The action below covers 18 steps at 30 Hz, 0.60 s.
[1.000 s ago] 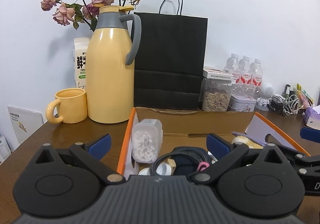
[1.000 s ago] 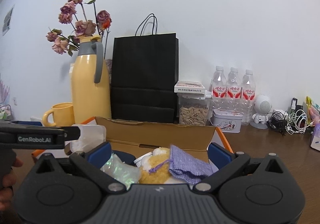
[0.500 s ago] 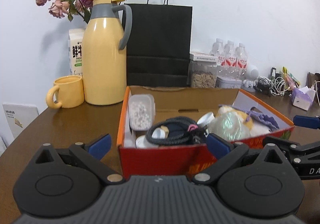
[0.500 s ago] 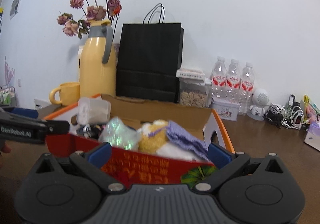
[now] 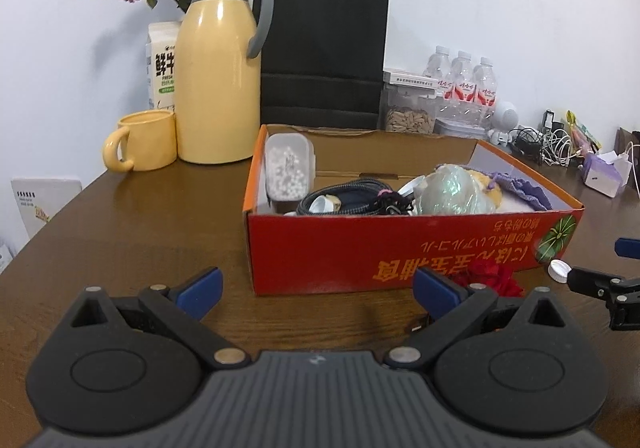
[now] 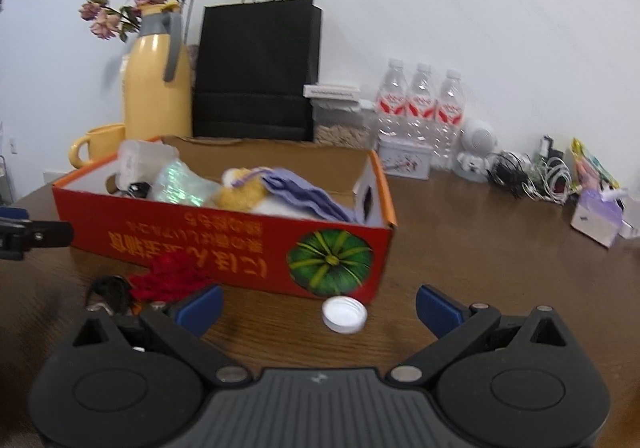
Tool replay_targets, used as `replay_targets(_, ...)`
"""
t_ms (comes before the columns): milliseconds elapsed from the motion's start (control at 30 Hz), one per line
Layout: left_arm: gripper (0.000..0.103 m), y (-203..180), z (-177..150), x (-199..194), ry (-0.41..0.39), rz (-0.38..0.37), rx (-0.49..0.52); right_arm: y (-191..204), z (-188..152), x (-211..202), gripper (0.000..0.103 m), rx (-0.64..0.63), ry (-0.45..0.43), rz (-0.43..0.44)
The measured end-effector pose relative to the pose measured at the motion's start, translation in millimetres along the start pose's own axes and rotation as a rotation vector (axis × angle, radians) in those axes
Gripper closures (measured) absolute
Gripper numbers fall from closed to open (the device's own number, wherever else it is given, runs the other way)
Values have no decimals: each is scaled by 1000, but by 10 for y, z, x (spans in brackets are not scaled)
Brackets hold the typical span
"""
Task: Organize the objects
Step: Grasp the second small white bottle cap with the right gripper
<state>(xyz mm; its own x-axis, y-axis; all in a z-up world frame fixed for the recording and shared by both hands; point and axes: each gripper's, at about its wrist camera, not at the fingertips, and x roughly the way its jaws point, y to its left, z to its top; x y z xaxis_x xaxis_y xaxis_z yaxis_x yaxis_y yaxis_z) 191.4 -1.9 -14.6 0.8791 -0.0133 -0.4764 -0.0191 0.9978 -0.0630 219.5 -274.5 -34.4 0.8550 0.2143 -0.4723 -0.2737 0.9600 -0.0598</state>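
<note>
A red cardboard box (image 5: 404, 248) (image 6: 224, 244) sits on the brown table and holds a clear tub of white beads (image 5: 288, 172), a coiled black cable (image 5: 348, 198), an iridescent bag (image 5: 452, 194), a yellow plush (image 6: 240, 192) and a purple pouch (image 6: 304, 196). In front of the box lie a white bottle cap (image 6: 344, 314) (image 5: 559, 271), a red fabric flower (image 6: 172, 276) (image 5: 490, 280) and a small dark item (image 6: 110, 290). My left gripper (image 5: 316, 288) is open, short of the box. My right gripper (image 6: 318, 304) is open with the cap lying between its fingertips.
Behind the box stand a yellow thermos (image 5: 218, 84), a yellow mug (image 5: 142, 140), a milk carton (image 5: 162, 60), a black paper bag (image 5: 324, 52), a jar of seeds (image 5: 410, 116), water bottles (image 6: 420, 104), a tin (image 6: 404, 164), tangled cables (image 6: 532, 176) and a tissue box (image 6: 596, 216).
Both grippers have pulled back from over the box toward the near table edge. The box front, the cap and the red flower have come into view.
</note>
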Motion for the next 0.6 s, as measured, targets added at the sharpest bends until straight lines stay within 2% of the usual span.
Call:
replay_targets(100,0,34,-24,5,16,4,-17,-57,-21,70,2,4,39,-12)
replay_targets(167,0,50,-19,14,20,5,-28,-83,-26,158,9,10,76,-5)
replay_targets(233,0,63,-16,15,21,2,-34,-90,-22,267,21,12,113,1)
replay_targets(333,0,60,-19,10,20,-5,-33,-110,-2,422,28,29,157,-11)
replay_targets(467,0,64,-16,12,21,-8,-36,-168,18,507,37,81,165,-18)
replay_targets(600,0,69,-16,10,20,-10,-41,-186,10,508,54,92,159,-4)
